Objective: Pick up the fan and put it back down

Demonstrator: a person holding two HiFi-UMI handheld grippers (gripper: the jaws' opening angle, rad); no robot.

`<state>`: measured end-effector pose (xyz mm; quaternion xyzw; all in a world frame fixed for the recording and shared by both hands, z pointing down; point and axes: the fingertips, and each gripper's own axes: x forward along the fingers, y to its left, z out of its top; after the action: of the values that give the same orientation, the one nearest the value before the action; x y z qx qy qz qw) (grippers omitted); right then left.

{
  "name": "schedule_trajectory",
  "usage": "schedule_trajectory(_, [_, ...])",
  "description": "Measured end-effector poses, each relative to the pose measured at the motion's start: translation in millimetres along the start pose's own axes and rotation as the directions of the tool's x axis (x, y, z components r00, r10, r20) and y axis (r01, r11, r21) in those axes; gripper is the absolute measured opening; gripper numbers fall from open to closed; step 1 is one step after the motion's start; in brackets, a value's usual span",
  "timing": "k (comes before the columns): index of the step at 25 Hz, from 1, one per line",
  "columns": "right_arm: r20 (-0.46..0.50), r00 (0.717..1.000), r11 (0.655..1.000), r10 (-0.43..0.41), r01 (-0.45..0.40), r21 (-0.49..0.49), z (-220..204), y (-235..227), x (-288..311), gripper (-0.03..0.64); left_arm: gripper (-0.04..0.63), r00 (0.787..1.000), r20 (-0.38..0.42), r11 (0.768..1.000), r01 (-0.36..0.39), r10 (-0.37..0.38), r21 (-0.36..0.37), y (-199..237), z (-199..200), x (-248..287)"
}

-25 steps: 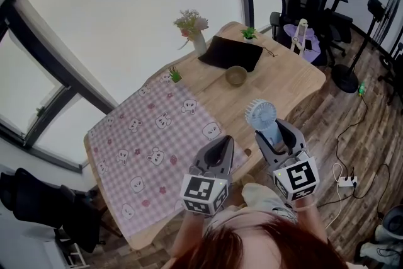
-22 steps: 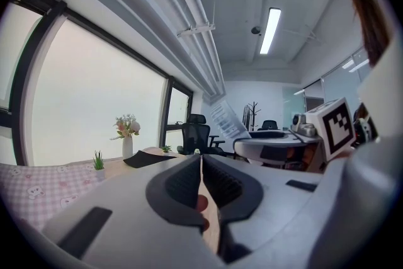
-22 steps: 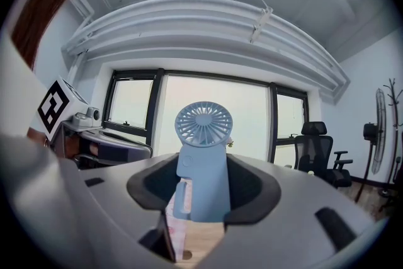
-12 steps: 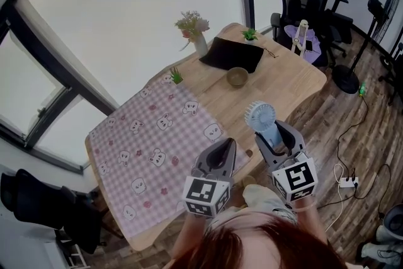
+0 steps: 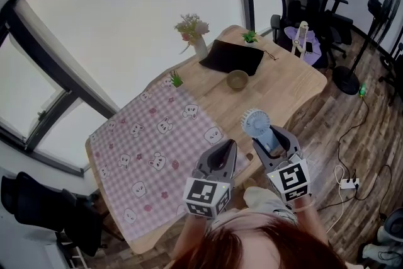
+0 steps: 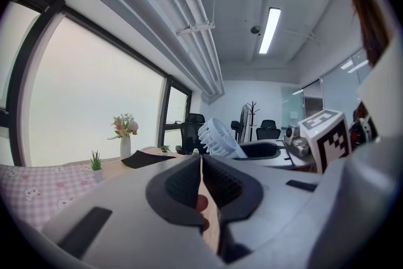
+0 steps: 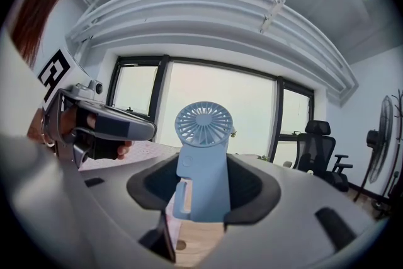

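Left gripper (image 5: 220, 148): jaws pressed together, empty, idle. Right gripper (image 5: 272, 139): jaws clamped on 1 blue fan (image 5: 257, 122), held upright above the table (image 5: 286, 82) near its edge. Handling: lower straight, seat base flat, then release.

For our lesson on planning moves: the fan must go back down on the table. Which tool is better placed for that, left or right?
Right. The right tool grips the fan upright between its jaws, over the table. The left tool is shut and empty.
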<state>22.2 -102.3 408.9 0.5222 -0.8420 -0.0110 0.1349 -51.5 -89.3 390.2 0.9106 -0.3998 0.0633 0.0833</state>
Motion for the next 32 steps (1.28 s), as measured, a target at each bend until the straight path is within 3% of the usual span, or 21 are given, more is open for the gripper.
schedule_trajectory(32, [-0.171,0.982,0.995,0.087,-0.093,-0.027,-79,7,51,0.213,0.014,0.999,-0.026,1.000,-0.019,0.019,0.007,18,3,28])
